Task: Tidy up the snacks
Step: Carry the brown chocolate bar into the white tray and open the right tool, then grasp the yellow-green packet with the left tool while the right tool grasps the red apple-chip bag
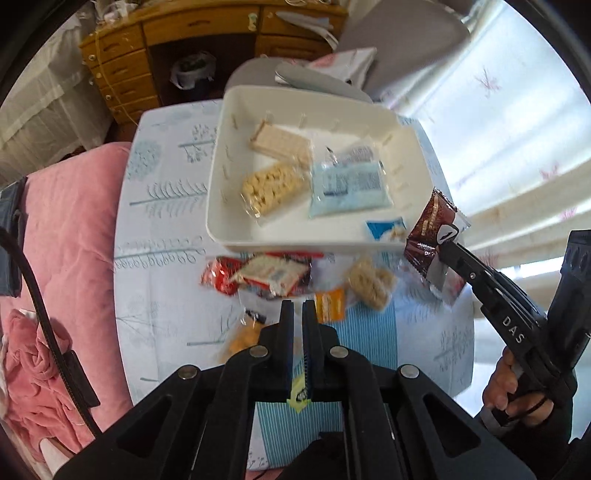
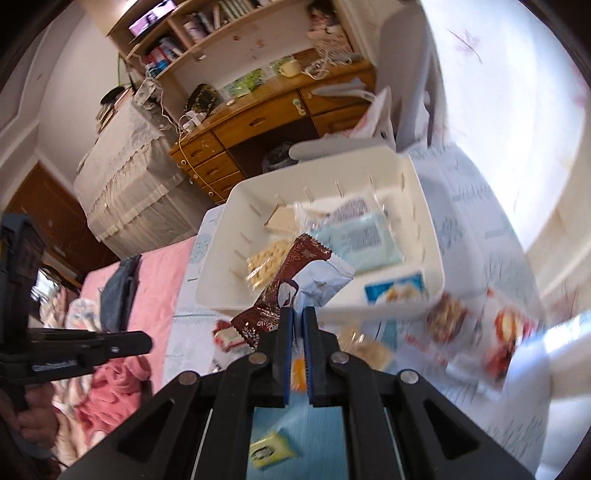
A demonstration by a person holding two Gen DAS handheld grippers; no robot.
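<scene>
Background from where I sit: wooden desk (image 2: 258, 122) at the back with drawers, cluttered top with cables and small items. Shelf unit (image 2: 192, 33) above it holds books; a small lit screen (image 2: 151, 16) sits at its top left. Dark bin (image 1: 192, 70) in the desk's knee space. White lace-covered cabinet (image 2: 125, 188) left of the desk, brown door (image 2: 44, 210) further left. Grey chair (image 1: 402, 40) between desk and my bench, white plastic bag (image 1: 347, 62) on it. Pink quilt (image 1: 70, 229) on the bed to the left, dark garment (image 2: 118, 288) lying on it. Light patterned curtain (image 1: 506, 122) on the right, backlit. Bench cover: pale blue cloth (image 1: 166, 177) with a tree print.
</scene>
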